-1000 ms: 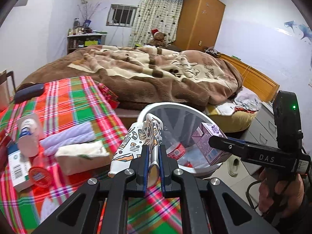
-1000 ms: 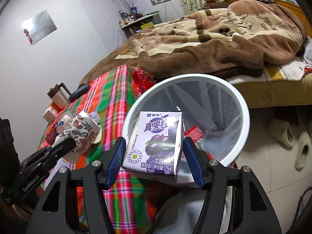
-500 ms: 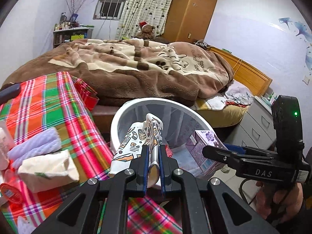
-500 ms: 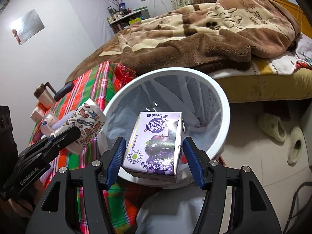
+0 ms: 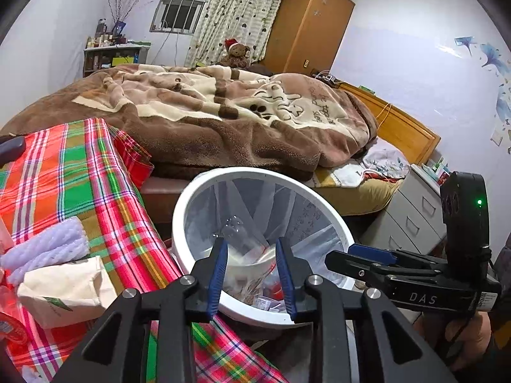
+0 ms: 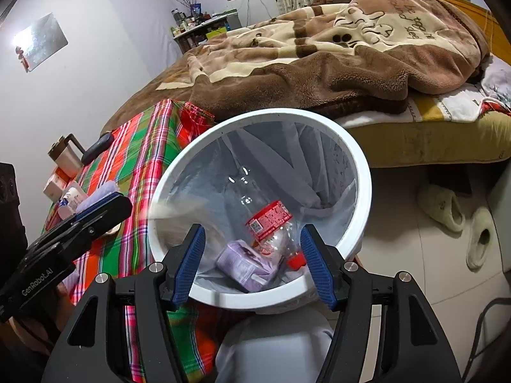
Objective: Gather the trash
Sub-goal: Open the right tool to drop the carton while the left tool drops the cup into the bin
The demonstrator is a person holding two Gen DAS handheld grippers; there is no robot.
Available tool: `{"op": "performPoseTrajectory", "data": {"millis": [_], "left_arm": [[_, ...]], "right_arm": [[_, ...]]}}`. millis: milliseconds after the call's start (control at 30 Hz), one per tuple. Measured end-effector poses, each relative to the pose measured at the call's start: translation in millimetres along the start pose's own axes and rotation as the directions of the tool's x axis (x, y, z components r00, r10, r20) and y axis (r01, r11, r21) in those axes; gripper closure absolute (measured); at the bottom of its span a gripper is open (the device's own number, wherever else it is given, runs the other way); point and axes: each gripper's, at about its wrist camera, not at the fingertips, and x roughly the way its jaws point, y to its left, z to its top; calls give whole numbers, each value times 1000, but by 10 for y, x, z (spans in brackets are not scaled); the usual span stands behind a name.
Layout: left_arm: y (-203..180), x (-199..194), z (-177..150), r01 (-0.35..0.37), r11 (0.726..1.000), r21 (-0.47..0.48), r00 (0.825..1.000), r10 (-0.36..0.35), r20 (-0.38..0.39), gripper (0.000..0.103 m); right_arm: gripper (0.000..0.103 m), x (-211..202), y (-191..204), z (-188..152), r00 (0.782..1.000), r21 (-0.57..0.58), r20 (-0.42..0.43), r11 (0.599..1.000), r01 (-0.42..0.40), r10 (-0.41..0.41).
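The left gripper (image 5: 250,257) is held low over the near rim of the white trash bin (image 5: 319,188), tipped down toward it. Its jaws have just been opening and nothing is seen between them. The right gripper (image 6: 252,258) is held over the same bin, tipped down more steeply, with its jaws spread wide and nothing pinched. A purple drink carton (image 6: 246,261) is seen lying at the bottom of the bin, beside a clear bottle (image 6: 265,220) with a red label. A blurred pale shape is seen at the bin's left inner wall; what it is cannot be told. The bin is set just beside the right edge of the plaid tablecloth (image 5: 73,185). Open floor (image 6: 415,255) is seen to the right, where two slippers (image 6: 460,220) are left.
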Motion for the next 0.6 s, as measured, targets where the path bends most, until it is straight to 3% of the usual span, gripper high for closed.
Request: {"op": "performPoseTrajectory", "data": {"millis": [600], "left_arm": [[175,-450,-217,-93,995,-41,996,93,-3,72]], "right_arm": [[39,-195,339,-55,993,-100,70,991,-85,92]]}}
